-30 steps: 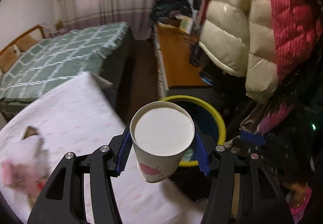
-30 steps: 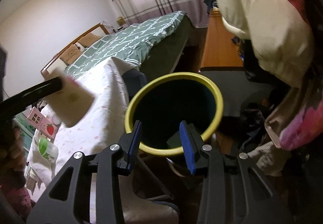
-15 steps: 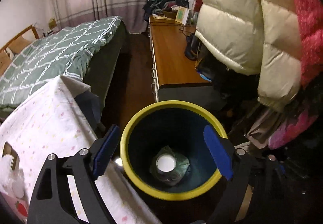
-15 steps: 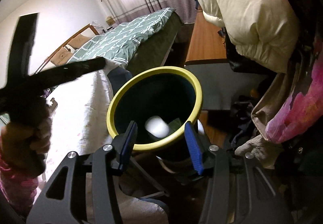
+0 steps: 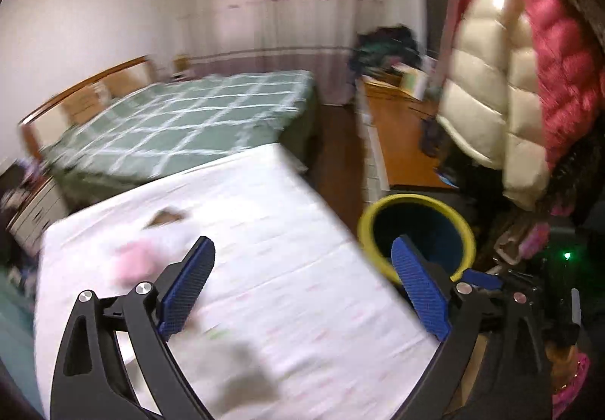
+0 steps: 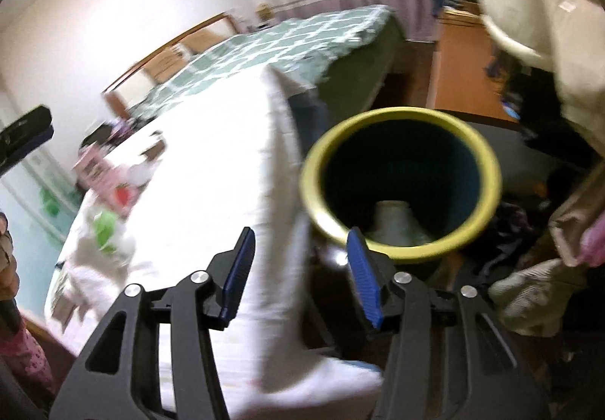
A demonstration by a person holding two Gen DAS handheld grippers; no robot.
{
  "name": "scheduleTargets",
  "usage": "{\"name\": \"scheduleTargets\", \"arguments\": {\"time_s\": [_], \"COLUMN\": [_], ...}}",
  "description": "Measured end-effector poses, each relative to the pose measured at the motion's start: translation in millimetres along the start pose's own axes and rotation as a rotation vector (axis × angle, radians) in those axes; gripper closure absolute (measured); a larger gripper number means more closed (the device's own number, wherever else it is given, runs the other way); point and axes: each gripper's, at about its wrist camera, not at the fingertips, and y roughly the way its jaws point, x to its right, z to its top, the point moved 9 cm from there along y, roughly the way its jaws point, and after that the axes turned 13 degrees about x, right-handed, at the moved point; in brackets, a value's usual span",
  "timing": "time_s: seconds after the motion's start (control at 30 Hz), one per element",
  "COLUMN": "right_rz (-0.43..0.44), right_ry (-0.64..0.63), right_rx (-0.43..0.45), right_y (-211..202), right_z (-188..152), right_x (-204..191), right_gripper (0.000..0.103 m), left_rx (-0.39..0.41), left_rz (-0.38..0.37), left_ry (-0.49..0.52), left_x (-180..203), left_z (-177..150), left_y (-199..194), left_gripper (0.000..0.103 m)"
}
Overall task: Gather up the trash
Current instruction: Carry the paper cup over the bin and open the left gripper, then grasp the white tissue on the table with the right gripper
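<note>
A: Swung away from the bin, the left gripper (image 5: pixel 302 283) now looks across the white cloth-covered table (image 5: pixel 264 231); half a second ago it hung straight over the round yellow-rimmed dark-blue trash bin (image 5: pixel 416 227).

B: And its jaws?

A: Spread wide, nothing between the ribbed blue pads (image 5: pixel 187 285). One bin, at the table's right edge, just off the near corner.

B: Where is the white paper cup?

A: In the right wrist view a pale rounded cup shape (image 6: pixel 395 227) sits low inside the bin (image 6: pixel 401 185), blurred. The right gripper (image 6: pixel 300 274) hangs near the bin's near-left rim, jaws apart and empty.

B: Trash left on the table?

A: At the far left of the cloth: a blurred pink carton-like item (image 5: pixel 138 259), and in the right view something green (image 6: pixel 104 227) near it. Motion blur hides the count and shapes.

B: Room to move?

A: A dark wooden floor strip (image 5: pixel 332 151) runs between the green checked bed (image 5: pixel 181 128) and the long orange-brown cabinet top (image 5: pixel 401 143). One cream and one crimson puffer jacket (image 5: pixel 491 98) hang close over the bin's right side.
</note>
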Motion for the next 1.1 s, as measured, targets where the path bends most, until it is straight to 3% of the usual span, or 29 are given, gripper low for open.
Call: {"name": "scheduleTargets", "arguments": {"time_s": [0.13, 0.33, 0.47, 0.7, 0.73, 0.77, 0.83, 0.9, 1.1], "right_rz": [0.091, 0.245, 0.285, 0.285, 0.288, 0.286, 0.282, 0.287, 0.390], "right_ry": [-0.072, -0.199, -0.258, -0.272, -0.273, -0.279, -0.295, -0.300, -0.292], "right_rx": [-0.032, -0.043, -0.060, -0.107, -0.119, -0.123, -0.121, -0.104, -0.057], "right_y": [11.0, 17.6, 28.4, 52.1, 52.6, 53.4, 48.3, 42.2, 15.0], "right_z": [-11.5, -21.3, -26.8, -32.6, -34.9, -36.3, -37.9, -34.6, -11.2], "right_x": [-62.9, -169.1, -214.4, -238.6, -240.8, -243.4, -243.0, -246.3, -269.0], "right_gripper": [0.052, 0.052, 0.052, 0.050, 0.057, 0.073, 0.090, 0.100, 0.101], "left_rx": [0.018, 0.014, 0.011, 0.033, 0.033, 0.034, 0.031, 0.026, 0.022], "left_rz": [0.195, 0.357, 0.396, 0.407, 0.407, 0.404, 0.404, 0.401, 0.393], "left_ry": [-0.040, -0.137, -0.187, -0.220, -0.222, -0.227, -0.229, -0.231, -0.234], "left_x": [-87.2, -176.3, -209.5, -225.1, -218.9, -220.1, -216.8, -215.3, -213.4], "left_z": [-23.5, -63.5, -83.7, -96.4, -95.7, -97.0, -96.5, -96.0, -98.8], "left_y": [-54.2, -113.6, -135.4, -151.9, -150.6, -150.9, -148.7, -144.6, -142.8], "left_gripper": [0.009, 0.008, 0.008, 0.008, 0.008, 0.008, 0.008, 0.008, 0.008]}}
